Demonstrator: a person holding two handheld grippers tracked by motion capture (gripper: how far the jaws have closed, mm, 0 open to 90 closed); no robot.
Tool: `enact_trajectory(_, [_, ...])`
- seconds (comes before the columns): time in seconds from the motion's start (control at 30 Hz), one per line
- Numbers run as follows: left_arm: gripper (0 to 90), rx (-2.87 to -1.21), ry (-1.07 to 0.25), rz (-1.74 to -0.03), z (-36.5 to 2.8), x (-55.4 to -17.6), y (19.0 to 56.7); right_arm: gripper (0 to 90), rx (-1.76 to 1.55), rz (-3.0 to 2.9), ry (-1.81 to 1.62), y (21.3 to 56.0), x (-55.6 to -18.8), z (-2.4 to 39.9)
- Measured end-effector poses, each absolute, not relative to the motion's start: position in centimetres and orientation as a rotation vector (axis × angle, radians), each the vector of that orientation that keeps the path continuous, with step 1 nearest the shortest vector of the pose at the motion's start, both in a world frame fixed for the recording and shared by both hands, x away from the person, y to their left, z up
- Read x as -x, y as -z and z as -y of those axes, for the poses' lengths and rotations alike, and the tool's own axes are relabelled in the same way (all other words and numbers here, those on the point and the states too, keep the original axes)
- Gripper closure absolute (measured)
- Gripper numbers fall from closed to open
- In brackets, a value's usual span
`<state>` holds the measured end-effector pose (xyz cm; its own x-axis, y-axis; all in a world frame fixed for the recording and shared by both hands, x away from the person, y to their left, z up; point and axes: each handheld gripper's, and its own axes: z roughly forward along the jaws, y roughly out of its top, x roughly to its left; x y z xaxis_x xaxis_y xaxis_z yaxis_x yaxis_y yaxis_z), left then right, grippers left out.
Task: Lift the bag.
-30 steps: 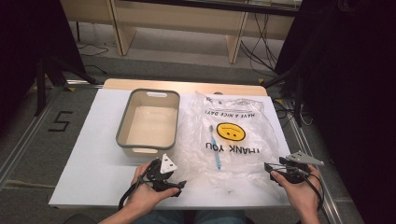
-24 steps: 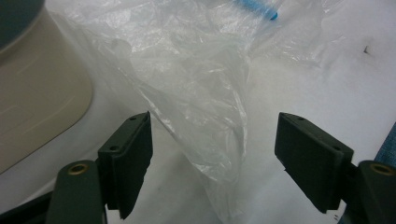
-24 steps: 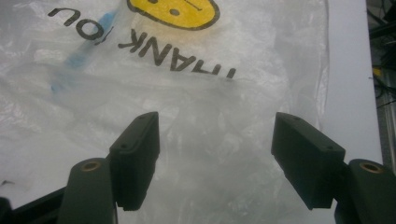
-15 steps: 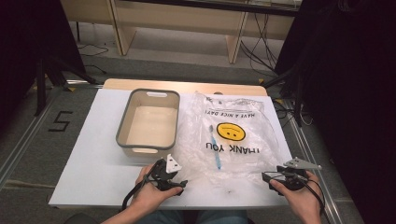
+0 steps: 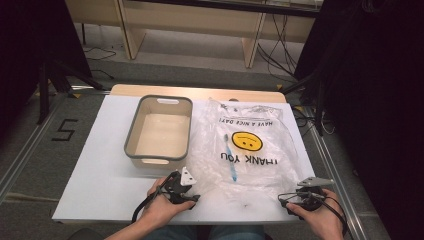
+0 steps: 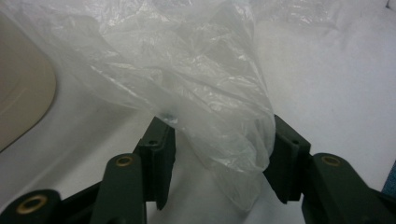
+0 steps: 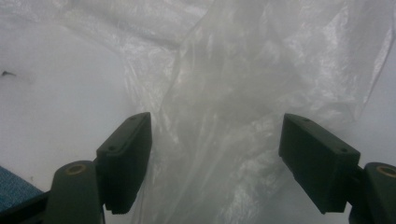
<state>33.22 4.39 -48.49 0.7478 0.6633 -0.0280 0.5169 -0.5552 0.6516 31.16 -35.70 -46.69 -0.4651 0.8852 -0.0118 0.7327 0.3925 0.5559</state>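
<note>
A clear plastic bag [image 5: 245, 145], printed with a smiley face and "THANK YOU", lies flat on the white counter [image 5: 95, 170] just beside a grey bin [image 5: 159, 131], with a blue toothbrush [image 5: 229, 157] inside it. The left gripper [image 5: 181, 189] sits at the bag's near left corner; its fingers [image 6: 161, 151] have just been closing around a bunched fold of the film, not yet visibly pinching it. The right gripper [image 5: 300, 197] rests at the near right corner, fingers [image 7: 126, 156] spread wide with the bag's edge lying loose between them.
</note>
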Motion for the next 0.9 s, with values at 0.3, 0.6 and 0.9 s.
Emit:
enact_trajectory(0.3, [61.4, -2.316, -0.288, -0.872, -3.9, -33.4, 48.3, 40.1, -1.385, -2.387, -0.678, 46.9, -31.0, 35.7])
enact_trajectory(0.6, [82.2, -2.341, -0.272, -0.84, -3.1, -33.3, 48.1, 69.1, -1.379, -2.392, -0.678, 46.7, -31.2, 35.8])
enact_trajectory(0.9, [89.0, -2.277, -0.308, -0.838, -3.8, -33.6, 47.4, 89.5, -1.446, -2.374, -0.721, 46.6, -31.3, 36.2])
